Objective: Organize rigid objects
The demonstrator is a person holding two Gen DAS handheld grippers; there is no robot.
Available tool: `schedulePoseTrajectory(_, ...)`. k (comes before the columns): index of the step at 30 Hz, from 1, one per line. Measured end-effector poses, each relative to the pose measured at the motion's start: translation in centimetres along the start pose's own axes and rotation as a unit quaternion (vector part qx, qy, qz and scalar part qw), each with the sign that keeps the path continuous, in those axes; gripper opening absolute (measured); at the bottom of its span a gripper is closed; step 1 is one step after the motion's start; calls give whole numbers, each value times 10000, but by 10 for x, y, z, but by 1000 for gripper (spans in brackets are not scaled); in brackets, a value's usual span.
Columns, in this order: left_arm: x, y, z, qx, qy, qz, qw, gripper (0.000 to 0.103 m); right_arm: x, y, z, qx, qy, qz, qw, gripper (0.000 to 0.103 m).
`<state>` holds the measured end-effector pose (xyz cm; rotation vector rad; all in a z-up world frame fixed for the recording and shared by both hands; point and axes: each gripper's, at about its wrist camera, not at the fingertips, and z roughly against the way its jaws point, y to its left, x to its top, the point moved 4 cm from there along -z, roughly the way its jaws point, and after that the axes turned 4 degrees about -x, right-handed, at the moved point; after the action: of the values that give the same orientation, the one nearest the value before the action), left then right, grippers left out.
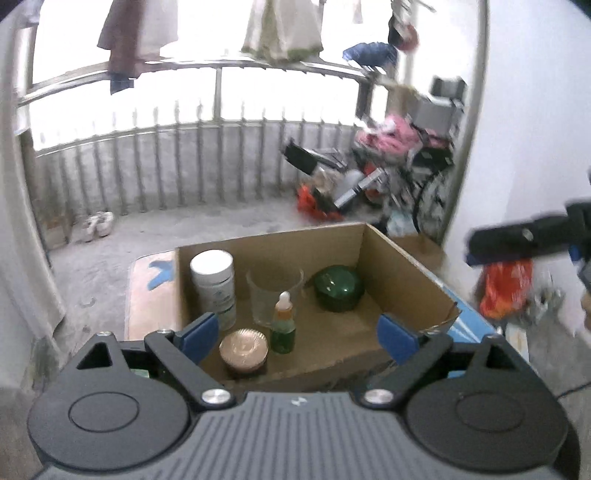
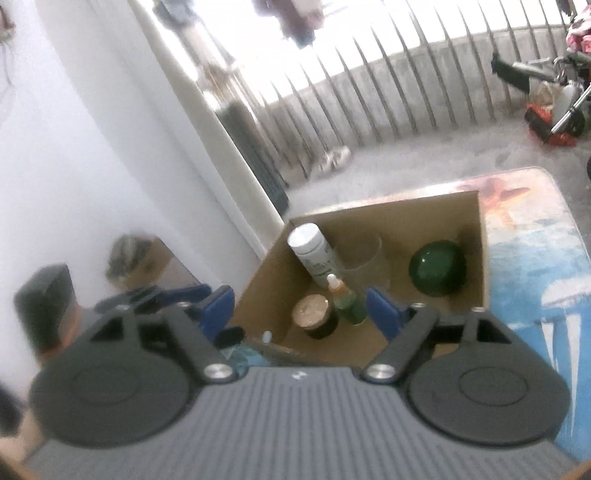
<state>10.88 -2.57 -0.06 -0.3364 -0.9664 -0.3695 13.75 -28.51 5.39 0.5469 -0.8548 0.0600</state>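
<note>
An open cardboard box [image 1: 391,280] sits on a worktop [image 2: 532,251] with a printed blue and orange surface, holding five items set upright. Seen from the left wrist camera, left to right: a white-capped bottle [image 1: 214,284] stands against the box's left wall; in front of it, nearest the camera, is a low round jar with a coppery lid [image 1: 243,349]; a clear glass cup [image 1: 275,295] stands at the middle toward the back, with a small green dropper bottle [image 1: 283,326] just in front of it; a dark green domed container [image 1: 338,288] rests near the far right corner, apart from the others. The left hand-held gripper [image 1: 297,334] hangs above the box's near edge with its blue pads spread wide and nothing between them. The right hand-held gripper [image 2: 301,314], seen from its own camera, is likewise spread and empty over the box's near side, and shows as a dark blur at the right edge of the left view. Beyond the worktop lie a concrete balcony floor [image 1: 192,225], a metal railing [image 1: 177,162], hanging laundry [image 1: 280,33] and a pile of clutter [image 1: 369,177].
</note>
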Motion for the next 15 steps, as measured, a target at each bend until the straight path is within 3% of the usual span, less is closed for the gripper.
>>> schedulePoseTrajectory(5, -31, -7, 31, 193, -352, 345, 9986, 94, -50, -2, 34, -195, -312, -149, 9992, 80)
schedulePoseTrajectory(9, -52, -21, 32, 351, -337, 208, 9986, 94, -86, 1, 36, -610, -342, -137, 9975, 80)
schedulePoseTrajectory(15, -74, -39, 32, 543, -351, -5, 9979, 94, -118, 9, 22, -759, -300, -285, 9963, 80)
